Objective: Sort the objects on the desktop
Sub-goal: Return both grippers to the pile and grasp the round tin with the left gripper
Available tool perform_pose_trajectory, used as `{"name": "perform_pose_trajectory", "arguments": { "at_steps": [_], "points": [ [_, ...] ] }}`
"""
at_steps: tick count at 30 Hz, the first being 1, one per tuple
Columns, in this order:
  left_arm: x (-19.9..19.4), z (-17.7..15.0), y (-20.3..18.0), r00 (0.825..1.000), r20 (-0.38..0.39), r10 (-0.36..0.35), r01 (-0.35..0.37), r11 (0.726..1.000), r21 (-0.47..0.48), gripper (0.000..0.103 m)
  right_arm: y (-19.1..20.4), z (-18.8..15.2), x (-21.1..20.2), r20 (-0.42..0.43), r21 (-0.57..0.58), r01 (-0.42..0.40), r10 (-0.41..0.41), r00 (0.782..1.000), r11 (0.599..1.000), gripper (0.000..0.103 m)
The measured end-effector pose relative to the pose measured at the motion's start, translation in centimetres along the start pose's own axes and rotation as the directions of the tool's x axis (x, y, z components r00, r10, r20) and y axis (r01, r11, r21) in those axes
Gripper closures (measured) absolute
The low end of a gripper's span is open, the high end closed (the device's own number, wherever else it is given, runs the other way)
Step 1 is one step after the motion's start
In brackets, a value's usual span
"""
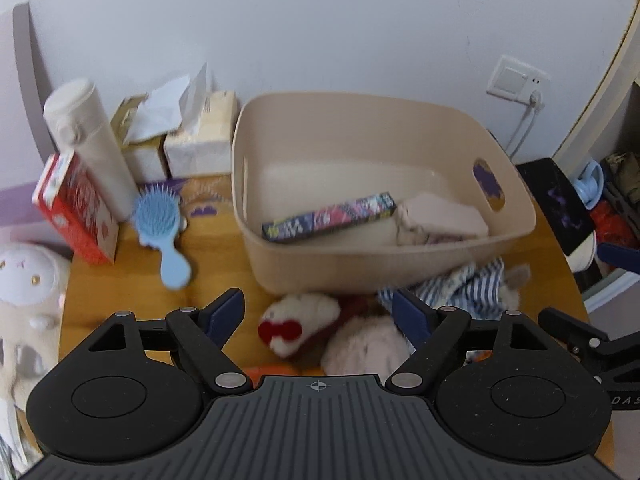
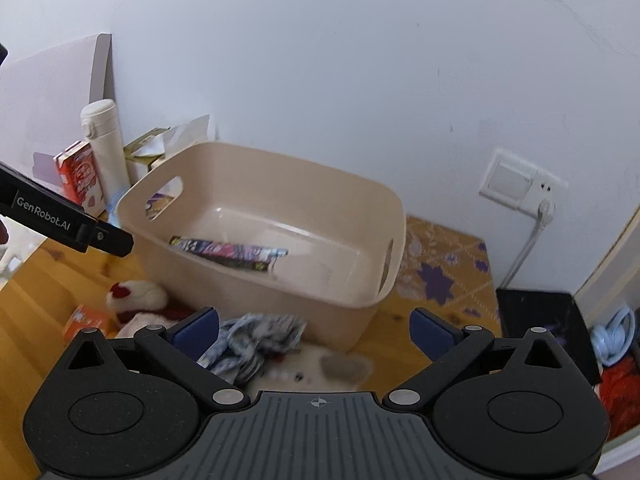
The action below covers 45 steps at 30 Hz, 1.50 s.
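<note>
A beige bin (image 1: 340,272) stands on the wooden desk. Inside it lie a flat patterned box (image 1: 328,216) and a folded beige cloth (image 1: 436,220). In front of the bin lie a cream plush with a red bow (image 1: 300,324), a pink fluffy toy (image 1: 360,344) and a blue striped cloth (image 1: 464,284). My left gripper (image 1: 320,308) is open above the plush, holding nothing. In the right wrist view my right gripper (image 2: 314,322) is open above the striped cloth (image 2: 256,340), nothing between its pads. The bin (image 2: 280,160) and patterned box (image 2: 228,252) lie beyond it.
At the left stand a blue hairbrush (image 1: 160,232), a red box (image 1: 76,208), a white bottle (image 1: 88,140) and tissue packs (image 1: 192,136). A white plush (image 1: 24,280) sits at the desk's left edge. An orange item (image 2: 86,320) lies nearby. A black box (image 2: 540,320) sits at the right.
</note>
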<state>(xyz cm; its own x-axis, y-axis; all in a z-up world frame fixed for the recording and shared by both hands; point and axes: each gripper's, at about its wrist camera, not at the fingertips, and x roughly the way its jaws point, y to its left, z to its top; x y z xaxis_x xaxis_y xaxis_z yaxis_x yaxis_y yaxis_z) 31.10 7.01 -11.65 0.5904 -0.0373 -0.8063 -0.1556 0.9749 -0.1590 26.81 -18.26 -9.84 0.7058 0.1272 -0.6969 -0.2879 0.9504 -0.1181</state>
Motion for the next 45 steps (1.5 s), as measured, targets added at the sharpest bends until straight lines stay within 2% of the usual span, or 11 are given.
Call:
{"name": "perform_pose_trajectory", "arguments": {
  "at_steps": [13, 19, 26, 30, 36, 40, 45],
  "points": [
    [-0.9, -6.3, -0.5, 0.996, -0.092, -0.019, 0.020, 1.000, 0.009, 0.021, 3.6, -5.1, -0.4, -0.116, -0.009, -0.069, 0.067, 0.991, 0.998, 0.000],
    [-0.3, -9.0, -1.2, 0.989, -0.147, -0.007, 0.010, 1.000, 0.025, 0.021, 5.2, -7.2, 0.2, -0.182, 0.004, -0.103, 0.102, 0.978, 0.995, 0.000],
    [0.9, -11.9, -1.4, 0.973, -0.230, 0.004, -0.001, 1.000, 0.013, 0.021, 6.8, -9.2, 0.9, -0.246, 0.037, -0.156, 0.160, 0.956, 0.987, 0.000],
    [1.4, -12.9, -1.6, 0.967, -0.254, 0.022, -0.019, 1.000, 0.016, 0.021, 7.4, -9.9, 1.4, -0.272, 0.041, -0.176, 0.181, 0.945, 0.983, 0.000],
    [1.7, -13.4, -1.8, 0.963, -0.269, 0.003, -0.003, 1.000, 0.002, 0.021, 7.8, -10.4, 2.3, -0.310, 0.034, -0.187, 0.188, 0.932, 0.982, 0.000],
    [2.1, -13.5, -2.1, 0.961, -0.277, -0.004, 0.003, 1.000, -0.004, 0.021, 7.8, -10.7, 2.8, -0.332, 0.004, -0.147, 0.141, 0.933, 0.989, 0.000],
    [2.9, -13.7, -2.2, 0.958, -0.288, 0.005, -0.006, 1.000, -0.002, 0.021, 6.9, -10.8, 3.0, -0.332, 0.019, -0.146, 0.144, 0.932, 0.989, 0.000]
  ]
}}
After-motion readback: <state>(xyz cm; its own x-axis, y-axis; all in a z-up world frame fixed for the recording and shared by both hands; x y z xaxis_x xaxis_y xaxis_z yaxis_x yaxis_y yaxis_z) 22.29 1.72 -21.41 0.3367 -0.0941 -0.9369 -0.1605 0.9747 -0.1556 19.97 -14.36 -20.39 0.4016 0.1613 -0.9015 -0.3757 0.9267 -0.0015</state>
